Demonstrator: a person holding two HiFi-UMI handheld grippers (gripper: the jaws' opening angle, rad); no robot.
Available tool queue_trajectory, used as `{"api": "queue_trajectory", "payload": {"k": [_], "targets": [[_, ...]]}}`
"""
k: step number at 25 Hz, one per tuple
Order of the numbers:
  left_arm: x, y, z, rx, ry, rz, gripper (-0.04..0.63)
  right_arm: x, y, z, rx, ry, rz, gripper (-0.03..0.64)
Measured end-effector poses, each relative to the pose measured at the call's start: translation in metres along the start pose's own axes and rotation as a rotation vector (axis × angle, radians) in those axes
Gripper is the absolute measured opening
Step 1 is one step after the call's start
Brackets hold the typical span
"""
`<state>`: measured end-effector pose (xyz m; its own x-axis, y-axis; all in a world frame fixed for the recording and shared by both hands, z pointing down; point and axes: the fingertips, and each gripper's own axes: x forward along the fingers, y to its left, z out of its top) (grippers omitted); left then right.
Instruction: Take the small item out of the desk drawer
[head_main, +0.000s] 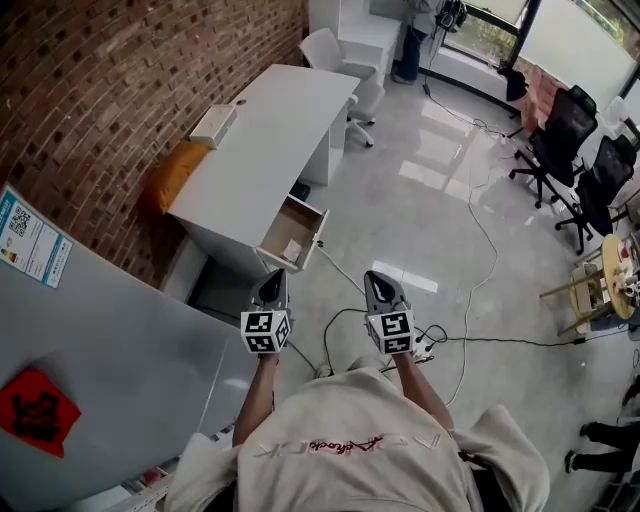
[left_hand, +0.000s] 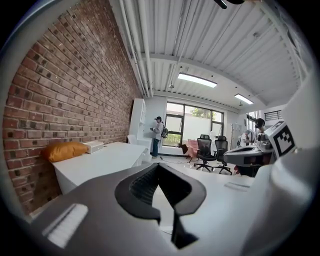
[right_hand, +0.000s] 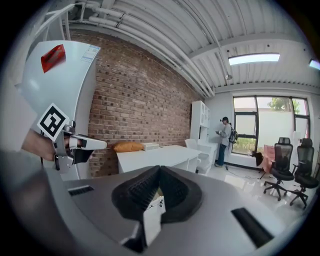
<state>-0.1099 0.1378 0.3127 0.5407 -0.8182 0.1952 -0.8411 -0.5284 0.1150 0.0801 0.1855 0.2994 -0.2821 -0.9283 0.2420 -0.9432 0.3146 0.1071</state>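
The white desk stands against the brick wall, and its drawer is pulled open toward me. A small white item lies inside the drawer. My left gripper and right gripper hover side by side over the floor, short of the drawer front. Both are shut with nothing between the jaws. The left gripper view shows the left gripper closed, with the desk beyond it. In the right gripper view the right gripper is closed too, and the left gripper shows at the left.
An orange cushion and a white box lie on the desk by the wall. A grey cabinet stands close on my left. Cables trail over the floor at the right. Black office chairs and a person are far off.
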Motion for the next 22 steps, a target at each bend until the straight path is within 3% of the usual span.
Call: {"api": "queue_trajectory", "payload": {"k": [10,22], "targets": [[0.016,-0.001,-0.011,0.002,0.034,-0.031,0.009,0.004,-0.009,-0.014,0.016,0.033,-0.020,0.012],[0.063,0.018,-0.008,0.004,0.050,0.000,0.009,0.054,-0.033,-0.017,0.036,0.026,0.011,0.012]]}}
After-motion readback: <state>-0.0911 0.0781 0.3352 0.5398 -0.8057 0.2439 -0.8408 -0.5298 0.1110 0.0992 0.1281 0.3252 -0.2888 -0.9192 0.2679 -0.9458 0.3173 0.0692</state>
